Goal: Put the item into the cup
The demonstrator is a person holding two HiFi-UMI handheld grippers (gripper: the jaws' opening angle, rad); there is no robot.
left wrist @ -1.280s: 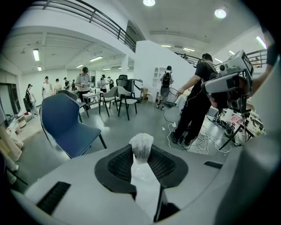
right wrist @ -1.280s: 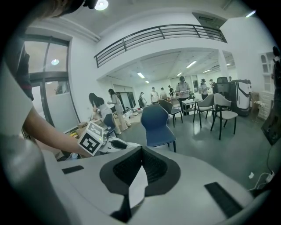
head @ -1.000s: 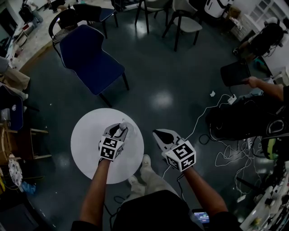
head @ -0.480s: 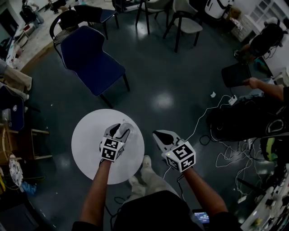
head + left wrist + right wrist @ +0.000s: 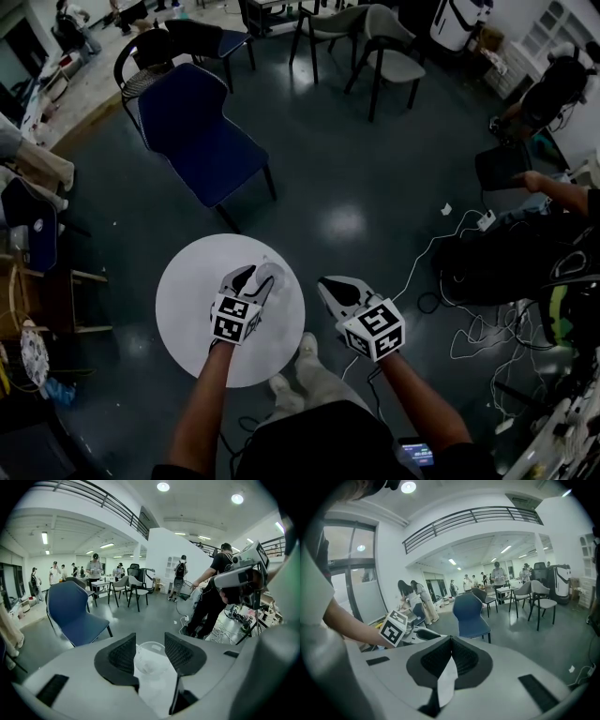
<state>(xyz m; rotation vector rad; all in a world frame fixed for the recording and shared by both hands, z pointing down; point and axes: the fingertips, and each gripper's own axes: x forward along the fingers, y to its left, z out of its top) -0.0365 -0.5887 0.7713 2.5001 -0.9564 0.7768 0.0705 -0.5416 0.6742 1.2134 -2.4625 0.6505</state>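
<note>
Two grippers are in your hands, and they stand differently. Your left gripper (image 5: 255,277) has its jaws as wide apart as they go; they have just been opening. In the left gripper view a clear plastic cup (image 5: 154,654) stands upright between and below the two black ribbed pads (image 5: 123,654), and neither pad presses on it, so this gripper grips nothing. A pale, crumpled-looking shape (image 5: 146,663) shows inside the cup. It appears to be the item, but it is too blurred to identify.

Your right gripper (image 5: 451,639) has its jaws together, pad against pad. A white wedge shows just beneath where they meet; what it is cannot be told.

In the head view the cup sits toward the right side of the round white table (image 5: 187,291), with your left gripper directly over it. Your right gripper hangs off the table's right edge, above your pale shoe (image 5: 305,339).

Beyond the table a blue plastic chair with black legs (image 5: 202,141) stands on the dark glossy floor (image 5: 356,159), well apart from the cup. White cables (image 5: 469,328) trail across the floor to your right.
</note>
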